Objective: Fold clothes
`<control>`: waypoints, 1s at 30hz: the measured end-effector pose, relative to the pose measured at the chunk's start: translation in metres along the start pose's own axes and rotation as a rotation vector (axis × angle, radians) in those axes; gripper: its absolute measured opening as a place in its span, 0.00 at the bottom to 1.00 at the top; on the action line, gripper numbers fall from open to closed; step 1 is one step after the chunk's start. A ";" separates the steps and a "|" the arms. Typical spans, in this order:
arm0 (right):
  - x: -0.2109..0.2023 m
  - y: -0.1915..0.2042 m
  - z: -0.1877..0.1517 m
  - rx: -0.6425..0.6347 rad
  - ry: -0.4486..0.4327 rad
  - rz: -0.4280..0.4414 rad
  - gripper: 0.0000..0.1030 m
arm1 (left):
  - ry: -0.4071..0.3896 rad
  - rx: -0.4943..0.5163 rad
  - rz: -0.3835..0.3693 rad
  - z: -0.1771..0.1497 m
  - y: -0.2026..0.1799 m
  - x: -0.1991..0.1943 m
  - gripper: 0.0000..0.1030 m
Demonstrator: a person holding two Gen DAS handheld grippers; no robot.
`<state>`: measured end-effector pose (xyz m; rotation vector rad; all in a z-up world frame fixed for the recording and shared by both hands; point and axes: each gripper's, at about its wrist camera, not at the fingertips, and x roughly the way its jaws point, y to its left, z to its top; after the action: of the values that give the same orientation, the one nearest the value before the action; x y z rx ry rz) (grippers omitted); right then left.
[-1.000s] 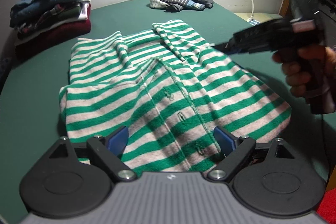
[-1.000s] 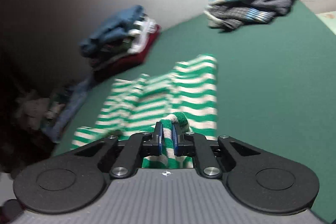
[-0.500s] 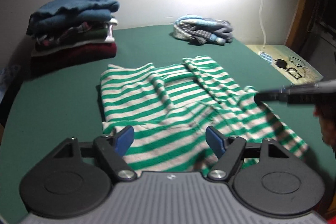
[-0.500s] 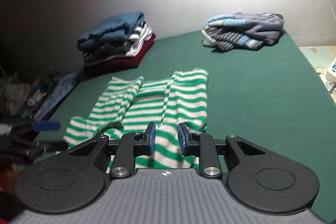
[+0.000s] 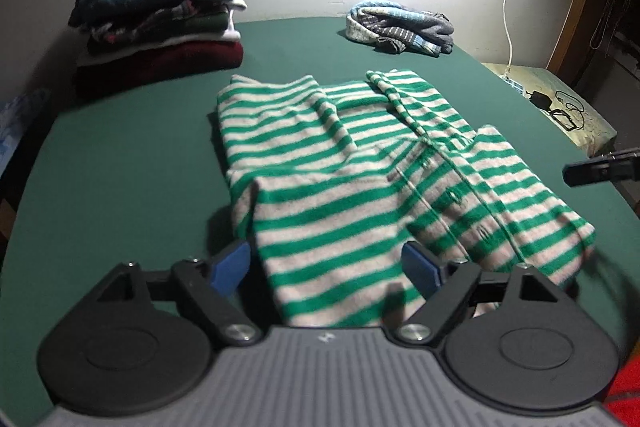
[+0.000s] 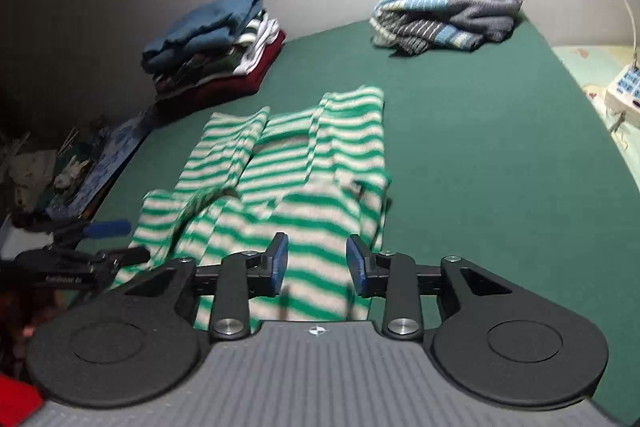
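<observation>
No words, brand names or numbers can be read. In the right wrist view the left gripper (image 6: pixel 108 239) carries a line of pale lettering on its dark side, too small and blurred to make out. The pale keypad device (image 6: pixel 624 89) at the right edge shows blue keys with illegible markings

My left tool (image 5: pixel 326 267) has matte black linkage arms on two round black hubs, each stamped with a shallow oval, and blue pads (image 5: pixel 230 267) at the tips. Silver screws sit at the pivots, above a ribbed grey body with a small round emblem. My right tool (image 6: pixel 318 265) looks the same: blue pads (image 6: pixel 278 265), black arms, silver screws.
</observation>
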<state>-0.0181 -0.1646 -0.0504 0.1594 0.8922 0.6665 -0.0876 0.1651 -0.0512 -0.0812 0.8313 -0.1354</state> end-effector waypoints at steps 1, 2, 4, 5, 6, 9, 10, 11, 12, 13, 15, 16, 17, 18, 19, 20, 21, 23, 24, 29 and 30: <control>-0.007 0.001 -0.008 -0.009 0.026 0.014 0.40 | 0.020 -0.015 -0.014 -0.007 0.002 -0.007 0.84; -0.012 0.003 -0.015 -0.019 0.049 0.022 0.41 | 0.041 -0.029 -0.026 -0.014 0.003 -0.012 0.85; -0.020 0.008 -0.030 -0.072 0.093 0.034 0.41 | 0.086 -0.056 -0.052 -0.028 0.005 -0.017 0.85; -0.020 0.013 -0.036 -0.130 0.115 0.035 0.41 | 0.111 -0.069 -0.067 -0.034 0.005 -0.016 0.85; -0.018 0.018 -0.041 -0.196 0.133 0.038 0.41 | 0.130 -0.076 -0.078 -0.038 0.005 -0.015 0.84; -0.007 0.031 -0.052 -0.388 0.165 0.040 0.41 | 0.148 -0.063 -0.093 -0.042 -0.002 -0.011 0.80; -0.002 0.033 -0.053 -0.434 0.158 0.030 0.41 | 0.143 -0.050 -0.096 -0.041 -0.005 -0.010 0.80; 0.003 0.032 -0.053 -0.463 0.154 0.019 0.41 | 0.140 -0.042 -0.102 -0.040 -0.007 -0.009 0.80; 0.008 0.031 -0.052 -0.483 0.153 0.006 0.42 | 0.144 -0.040 -0.110 -0.040 -0.008 -0.008 0.80; 0.011 0.029 -0.051 -0.497 0.151 0.007 0.45 | 0.149 -0.041 -0.119 -0.040 -0.008 -0.007 0.80; 0.016 0.025 -0.048 -0.518 0.156 0.027 0.45 | 0.160 -0.042 -0.135 -0.040 -0.010 -0.004 0.74; 0.018 0.025 -0.047 -0.525 0.170 0.046 0.34 | 0.166 -0.042 -0.143 -0.041 -0.011 -0.003 0.61; 0.018 0.026 -0.046 -0.532 0.187 0.072 0.26 | 0.171 -0.041 -0.150 -0.041 -0.012 -0.002 0.55; 0.016 0.027 -0.046 -0.543 0.200 0.083 0.22 | 0.175 -0.040 -0.154 -0.041 -0.013 -0.004 0.53; 0.014 0.028 -0.046 -0.556 0.212 0.086 0.18 | 0.177 -0.044 -0.156 -0.041 -0.014 -0.005 0.49; 0.011 0.027 -0.045 -0.561 0.227 0.090 0.16 | 0.178 -0.048 -0.159 -0.041 -0.014 -0.006 0.41; 0.008 0.026 -0.044 -0.561 0.244 0.094 0.13 | 0.176 -0.052 -0.163 -0.041 -0.014 -0.008 0.39; 0.001 0.018 -0.040 -0.530 0.268 0.100 0.05 | 0.169 -0.055 -0.172 -0.041 -0.015 -0.012 0.33; -0.001 0.015 -0.039 -0.526 0.276 0.093 0.02 | 0.171 -0.053 -0.176 -0.042 -0.015 -0.013 0.32; 0.012 0.012 -0.043 -0.512 0.280 0.060 0.03 | 0.201 -0.050 -0.162 -0.046 -0.011 -0.009 0.25; 0.012 0.013 -0.041 -0.511 0.281 0.057 0.04 | 0.207 -0.049 -0.157 -0.046 -0.010 -0.010 0.25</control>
<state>-0.0505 -0.1529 -0.0793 -0.3754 0.9582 0.9647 -0.1289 0.1560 -0.0732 -0.1815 1.0349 -0.2750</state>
